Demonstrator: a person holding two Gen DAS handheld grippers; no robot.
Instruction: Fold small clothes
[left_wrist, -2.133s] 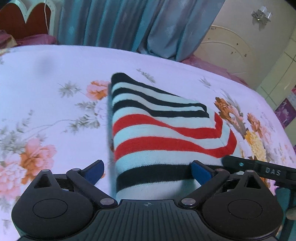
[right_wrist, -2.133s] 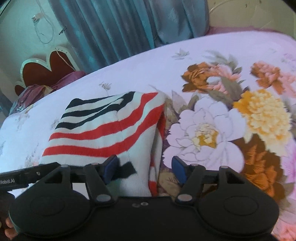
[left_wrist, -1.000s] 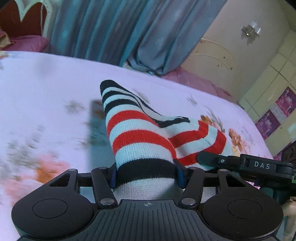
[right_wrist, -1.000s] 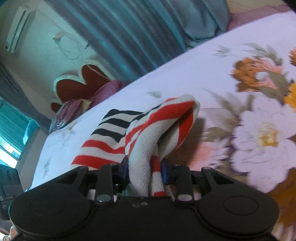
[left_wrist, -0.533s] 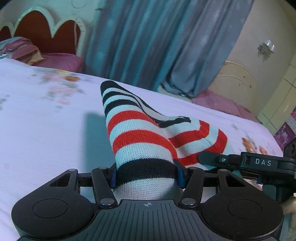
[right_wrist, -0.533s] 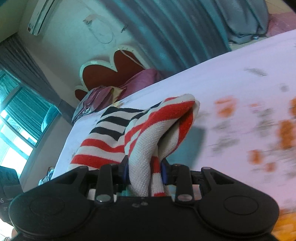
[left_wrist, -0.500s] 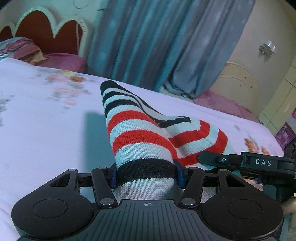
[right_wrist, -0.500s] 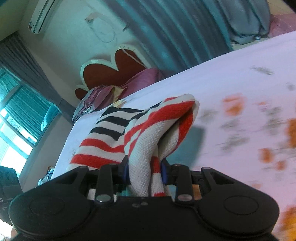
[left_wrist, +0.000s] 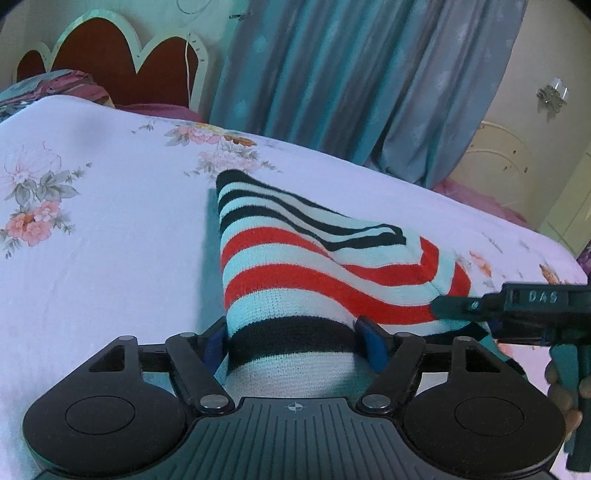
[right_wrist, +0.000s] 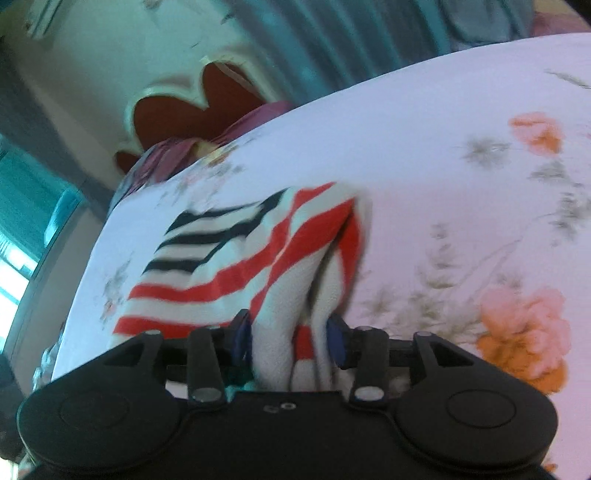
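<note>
A folded knit garment (left_wrist: 295, 266) with red, black and pale stripes lies on the floral bed sheet (left_wrist: 110, 240). Its near edge sits between the blue pads of my left gripper (left_wrist: 293, 343). Those jaws are opening, and the pads stand just off the cloth's sides. In the right wrist view the same garment (right_wrist: 229, 266) shows blurred, with a bunched fold between the pads of my right gripper (right_wrist: 290, 338). These jaws are opening too. The right gripper's finger (left_wrist: 517, 306) reaches in at the garment's right corner.
A scalloped red headboard (left_wrist: 110, 55) and pillows (left_wrist: 44, 83) are at the far left. Blue curtains (left_wrist: 351, 74) hang behind the bed. A hand (left_wrist: 561, 387) holds the right gripper's handle. Bare sheet (right_wrist: 424, 147) stretches to the garment's right.
Both grippers carried the garment across the bed towards the headboard end and lowered it onto the sheet. Both pairs of pads now stand wider apart than half a second ago.
</note>
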